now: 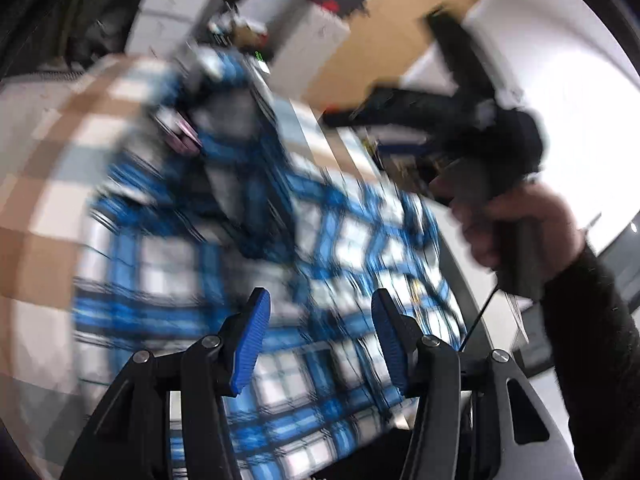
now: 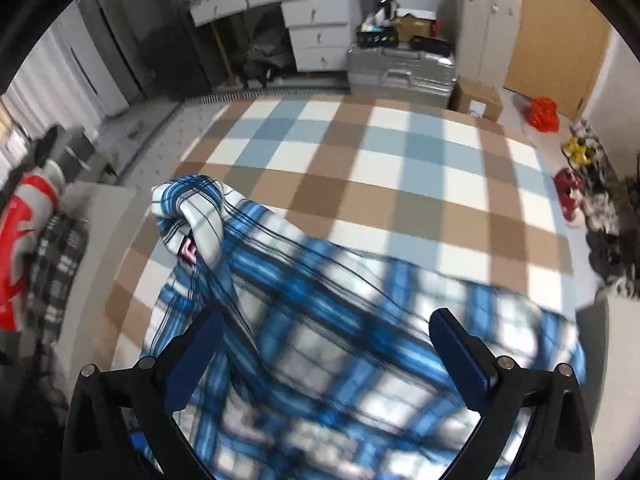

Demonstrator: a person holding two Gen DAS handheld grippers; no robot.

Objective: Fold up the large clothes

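We see one blue plaid shirt [image 2: 320, 320] mid-frame, both tools spread: left tool [image 1: 320, 344], right tool [image 2: 324, 364]. Only the left view shows the right hand [image 1: 520, 224].

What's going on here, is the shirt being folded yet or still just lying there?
Not folded yet. The blue plaid shirt lies rumpled on the checked bedspread, one part bunched up at the left. Both the left gripper and the right gripper hang open over it, gripping nothing. The views are blurred.
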